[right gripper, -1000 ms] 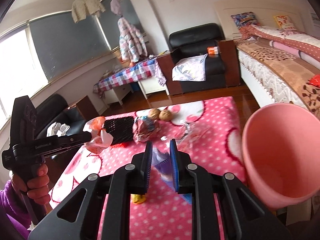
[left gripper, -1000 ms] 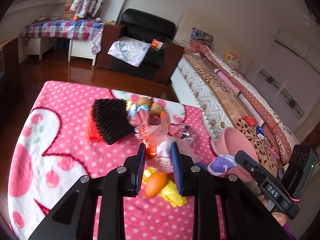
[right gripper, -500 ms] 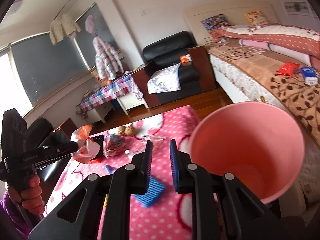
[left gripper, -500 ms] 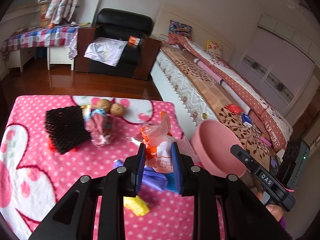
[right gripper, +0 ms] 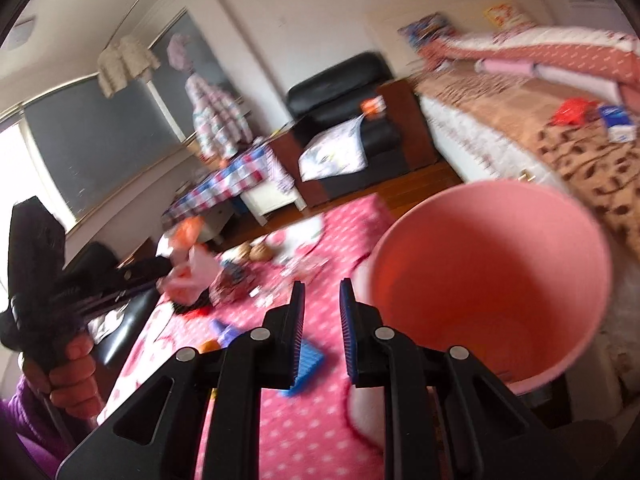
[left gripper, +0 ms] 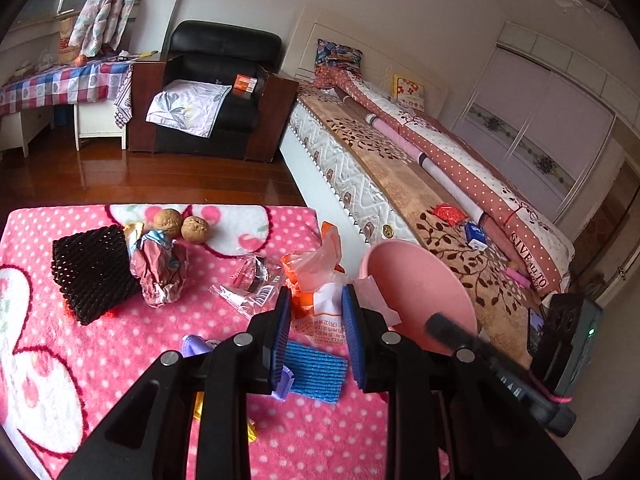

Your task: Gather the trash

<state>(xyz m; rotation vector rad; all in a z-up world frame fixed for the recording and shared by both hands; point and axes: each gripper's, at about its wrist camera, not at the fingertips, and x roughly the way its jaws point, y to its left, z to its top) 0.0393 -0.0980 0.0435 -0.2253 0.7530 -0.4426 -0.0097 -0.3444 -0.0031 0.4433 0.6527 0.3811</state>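
My left gripper (left gripper: 317, 294) is shut on a crumpled orange-and-white plastic bag (left gripper: 320, 276), held above the pink dotted blanket (left gripper: 60, 360), just left of the pink bin (left gripper: 420, 292). In the right wrist view the same bag (right gripper: 188, 268) hangs from the left gripper, far left of the bin (right gripper: 500, 280). The bin's mouth faces me and looks bare inside. My right gripper (right gripper: 321, 286) hovers beside the bin's left rim. Its jaws stand a narrow gap apart with nothing between them.
On the blanket lie a black mesh pad (left gripper: 94, 272), a crumpled pink wrapper (left gripper: 160, 268), two walnuts (left gripper: 182, 224), a clear wrapper (left gripper: 252, 284), a blue ribbed piece (left gripper: 316, 368) and a purple scrap (left gripper: 196, 346). A bed (left gripper: 400, 168) runs along the right.
The left gripper has carried the bag rightward across the blanket up to the bin. The right gripper has swung toward the bin, which now fills more of its view.
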